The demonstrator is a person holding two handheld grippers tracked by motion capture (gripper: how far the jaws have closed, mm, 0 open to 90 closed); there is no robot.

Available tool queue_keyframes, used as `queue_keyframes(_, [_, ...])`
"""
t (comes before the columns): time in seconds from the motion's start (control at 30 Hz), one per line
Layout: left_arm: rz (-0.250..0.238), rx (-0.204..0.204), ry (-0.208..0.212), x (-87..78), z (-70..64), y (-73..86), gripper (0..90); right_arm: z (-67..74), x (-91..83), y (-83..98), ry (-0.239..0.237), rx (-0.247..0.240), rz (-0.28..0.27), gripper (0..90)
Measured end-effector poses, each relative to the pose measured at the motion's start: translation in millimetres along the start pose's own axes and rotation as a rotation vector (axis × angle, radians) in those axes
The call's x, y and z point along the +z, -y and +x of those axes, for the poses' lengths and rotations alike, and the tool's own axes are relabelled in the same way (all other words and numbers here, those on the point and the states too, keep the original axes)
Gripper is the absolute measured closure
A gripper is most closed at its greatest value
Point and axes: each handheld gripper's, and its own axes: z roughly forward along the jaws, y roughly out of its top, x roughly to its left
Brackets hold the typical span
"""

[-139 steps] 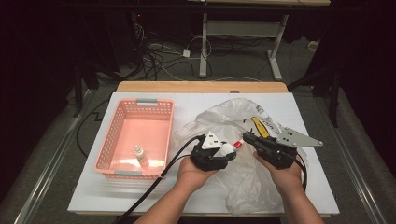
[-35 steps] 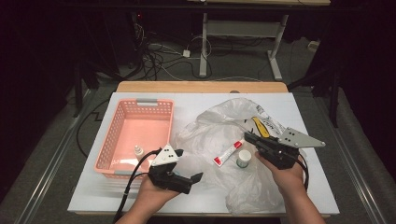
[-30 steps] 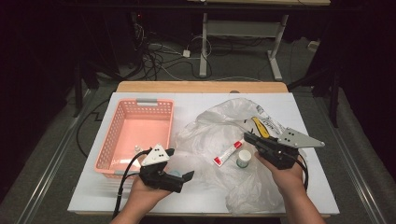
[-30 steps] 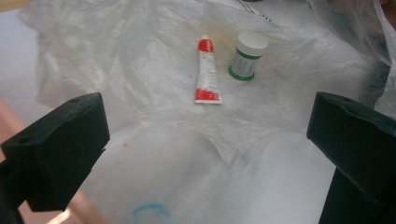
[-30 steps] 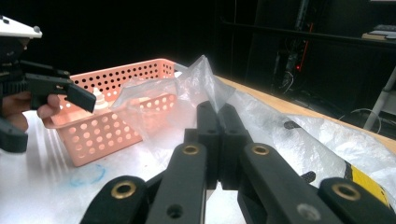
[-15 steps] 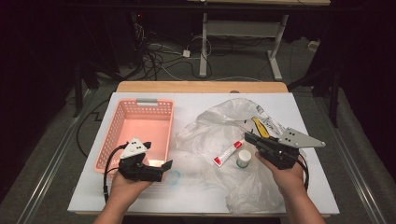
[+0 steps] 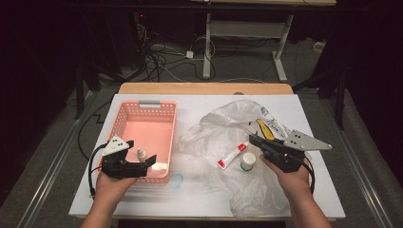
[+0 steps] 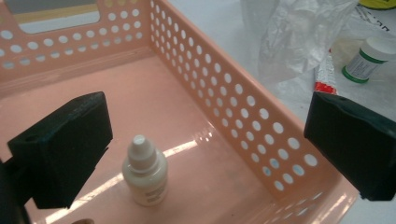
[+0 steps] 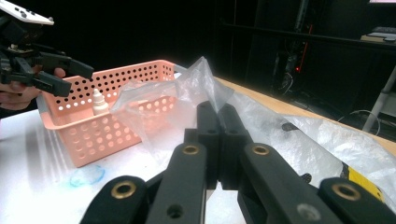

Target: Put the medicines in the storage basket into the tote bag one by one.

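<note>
Perforated pink plastic basket (image 8: 243,116), small white dropper bottle (image 8: 145,172) upright inside

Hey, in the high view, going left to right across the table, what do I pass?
Left gripper → small dropper bottle in the pink basket → red-and-white tube → white jar → right gripper.

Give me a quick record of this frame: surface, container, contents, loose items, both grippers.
surface: white table
container: pink basket, left side
contents: small white dropper bottle, upright
loose items: clear plastic bag; red-and-white tube and white jar on it
left gripper: open, over the basket's near end, bottle below
right gripper: shut, empty, at the bag
</note>
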Motion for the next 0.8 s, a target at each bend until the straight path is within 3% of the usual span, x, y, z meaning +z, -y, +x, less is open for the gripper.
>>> queue_keyframes(0.33, [-0.010, -0.052, -0.035, -8.9, 21.7, 6.5, 7.9, -0.6, 2.1, 1.5, -0.001, -0.004, 0.005, 90.0])
queue_keyframes(0.7, [0.010, -0.057, -0.040, -11.0, 30.3, -1.1, 26.1, -1.5, 0.5, 1.0, 0.006, 0.000, 0.002, 90.0])
queue_keyframes(0.8, [0.052, -0.043, -0.029, -7.0, 31.0, -7.4, 31.2, -0.8, 0.8, 0.4, 0.006, -0.004, 0.000, 90.0])
